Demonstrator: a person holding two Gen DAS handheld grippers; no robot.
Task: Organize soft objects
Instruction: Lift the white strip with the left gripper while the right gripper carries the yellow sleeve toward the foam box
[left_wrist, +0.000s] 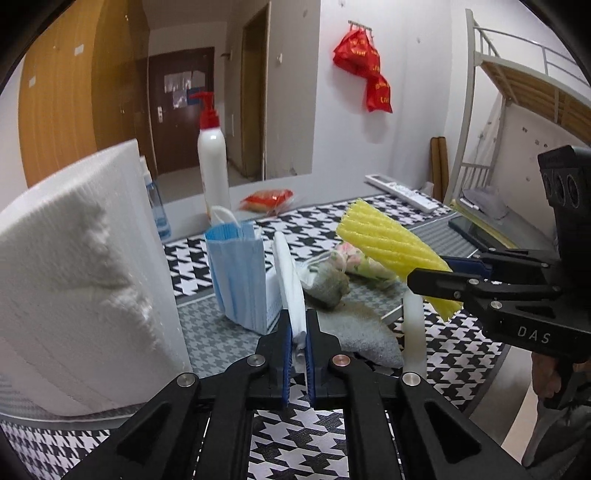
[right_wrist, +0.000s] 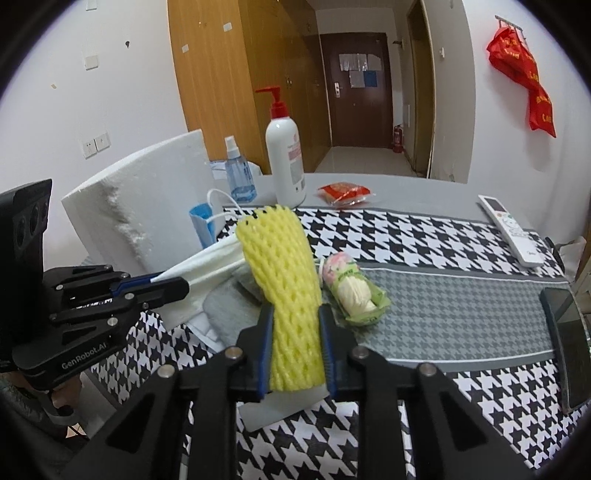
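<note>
While both grippers hung over the houndstooth cloth (right_wrist: 424, 236), left gripper (left_wrist: 299, 334) clamped a white mask (left_wrist: 290, 280), right gripper (right_wrist: 295, 347) squeezed yellow foam netting (right_wrist: 282, 280).

Houndstooth-clothed table (right_wrist: 424, 236) bears bottle (right_wrist: 285, 158), remote (right_wrist: 511, 230)

A yellow foam net (right_wrist: 284, 280) and a white mask (left_wrist: 291, 291) are seen. The cloth (right_wrist: 424, 236) is patterned in black-and-white houndstooth.

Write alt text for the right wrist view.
The right gripper pinches a yellow foam net above a houndstooth tablecloth. To its left, the left gripper holds a white mask; a lotion bottle stands behind.
</note>
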